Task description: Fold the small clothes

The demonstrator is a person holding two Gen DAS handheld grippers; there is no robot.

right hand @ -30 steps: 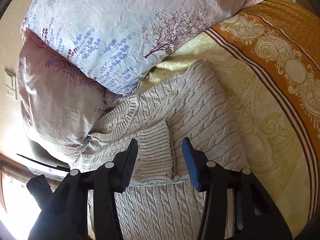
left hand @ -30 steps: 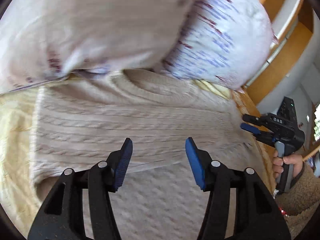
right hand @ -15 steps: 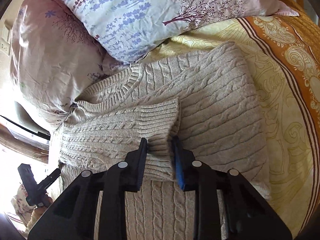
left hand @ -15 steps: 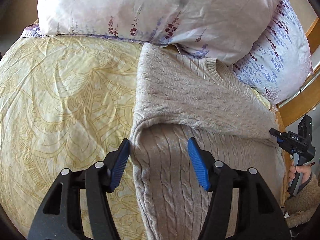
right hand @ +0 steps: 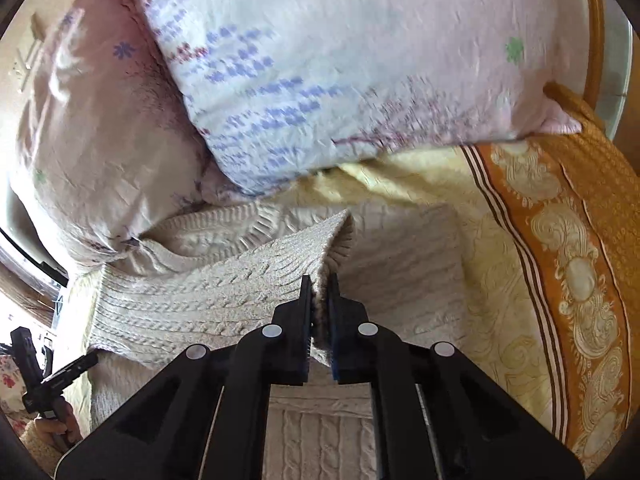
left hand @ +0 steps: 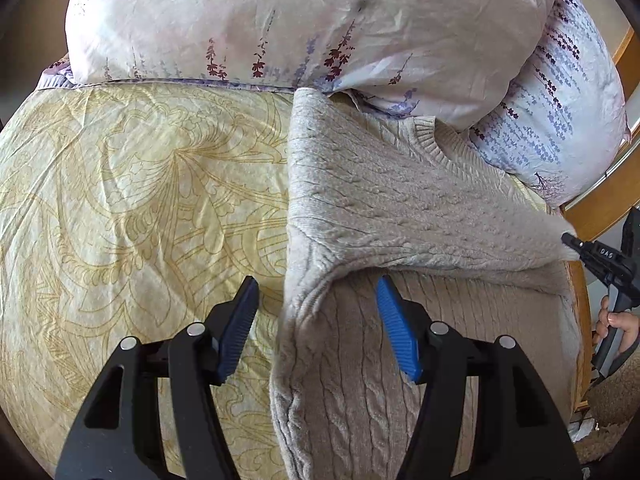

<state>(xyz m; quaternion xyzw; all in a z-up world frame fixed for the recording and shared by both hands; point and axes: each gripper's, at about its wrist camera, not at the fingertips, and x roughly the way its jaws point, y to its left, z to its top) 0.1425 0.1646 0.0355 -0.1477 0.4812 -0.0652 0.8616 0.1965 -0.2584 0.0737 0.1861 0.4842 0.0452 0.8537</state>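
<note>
A beige cable-knit sweater (left hand: 384,208) lies on the bed, its collar toward the pillows. My left gripper (left hand: 316,300) is open, its blue pads either side of the sweater's left folded edge, just above it. My right gripper (right hand: 319,304) is shut on the sweater's sleeve cuff (right hand: 336,240) and holds the sleeve (right hand: 224,284) lifted across the sweater body. In the left wrist view the right gripper (left hand: 576,244) shows at the far right with the stretched sleeve. The left gripper also shows in the right wrist view (right hand: 72,368) at lower left.
Two floral pillows (left hand: 320,20) (right hand: 340,60) lie at the head of the bed, touching the sweater's collar. A yellow patterned bedspread (left hand: 120,208) with an orange border (right hand: 568,280) covers the bed. A wooden bed frame (left hand: 600,208) runs along the right.
My right gripper closed on the sleeve cuff and lifted it, pulling the sleeve up across the sweater. My left gripper swung to the sweater's left edge and stays open.
</note>
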